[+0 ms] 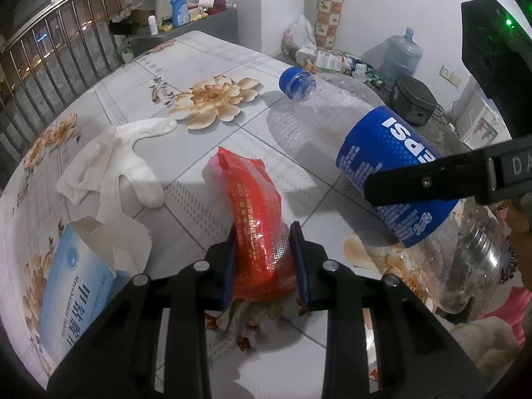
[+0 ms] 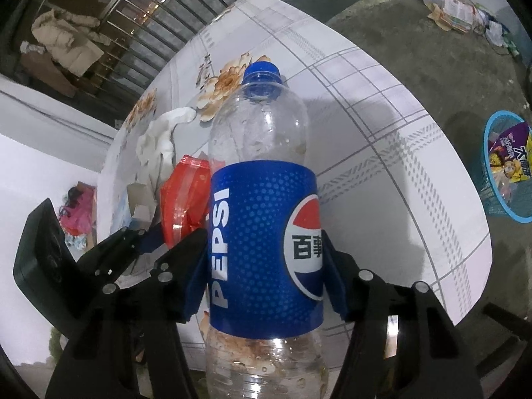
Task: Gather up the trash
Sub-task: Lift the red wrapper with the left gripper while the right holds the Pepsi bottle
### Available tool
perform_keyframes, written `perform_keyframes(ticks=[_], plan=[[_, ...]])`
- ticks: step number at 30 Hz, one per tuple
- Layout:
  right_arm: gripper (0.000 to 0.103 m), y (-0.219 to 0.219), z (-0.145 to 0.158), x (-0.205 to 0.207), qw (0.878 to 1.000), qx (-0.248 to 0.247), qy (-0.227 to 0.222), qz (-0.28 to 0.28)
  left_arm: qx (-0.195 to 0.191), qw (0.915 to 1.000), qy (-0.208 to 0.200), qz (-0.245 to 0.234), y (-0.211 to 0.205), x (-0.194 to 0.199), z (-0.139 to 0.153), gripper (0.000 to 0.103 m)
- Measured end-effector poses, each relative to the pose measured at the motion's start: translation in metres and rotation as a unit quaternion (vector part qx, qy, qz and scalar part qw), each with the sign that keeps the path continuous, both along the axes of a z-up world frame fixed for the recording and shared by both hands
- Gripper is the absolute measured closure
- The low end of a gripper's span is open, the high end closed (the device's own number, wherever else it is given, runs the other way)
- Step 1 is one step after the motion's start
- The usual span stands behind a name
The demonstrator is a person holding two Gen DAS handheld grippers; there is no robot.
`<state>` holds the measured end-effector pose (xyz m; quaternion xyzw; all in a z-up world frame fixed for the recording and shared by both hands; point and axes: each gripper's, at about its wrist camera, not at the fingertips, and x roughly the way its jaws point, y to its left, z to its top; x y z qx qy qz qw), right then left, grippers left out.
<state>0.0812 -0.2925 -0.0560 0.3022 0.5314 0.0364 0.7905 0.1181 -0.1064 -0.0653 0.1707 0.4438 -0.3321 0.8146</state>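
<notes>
Pepsi bottle [image 2: 262, 219]: empty, centre frame, clamped in right tool [image 2: 264, 266]. Red wrapper [image 1: 257, 222]: pinched in left tool [image 1: 266, 262], above tabletop [image 1: 232, 66]. Risk: slick bottle slipping; blue basket [image 2: 498, 199] far right

Bare tablecloth [image 2: 382, 153] lies open rightward; crumpled tissue [image 1: 109, 163] and medicine box [image 1: 73, 286] crowd the left.

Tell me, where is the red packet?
The red packet is pinched in the left gripper above the table, between the white glove and the bottle.
</notes>
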Motion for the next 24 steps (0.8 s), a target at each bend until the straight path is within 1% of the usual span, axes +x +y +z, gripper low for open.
perform_keyframes(ticks=[9, 19, 21, 22, 24], plan=[[0.045, -0.006, 0.005, -0.004, 1.0, -0.001, -0.009, -0.017, 0.0, 1.0, -0.008, -0.003, 0.001, -0.002, 0.002, 0.077], [0.045, -0.009, 0.01, -0.01, 0.999, -0.005, -0.019, -0.03, 0.0, 0.9996, -0.027, -0.005, 0.003, -0.008, 0.009, 0.079], [0.045, -0.01, 0.011, -0.01, 0.999, -0.006, -0.021, -0.031, 0.0, 0.9995, -0.03, -0.006, 0.003, -0.008, 0.011, 0.082], [0.045, -0.01, 0.011, -0.011, 0.999, -0.005, -0.021, -0.031, 0.001, 0.9994, -0.033, -0.007, 0.003, -0.009, 0.012, 0.086], [0.045, -0.011, 0.011, -0.012, 0.999, -0.006, -0.023, -0.032, 0.001, 0.9993, -0.036, -0.007, 0.003, -0.009, 0.014, 0.087]])
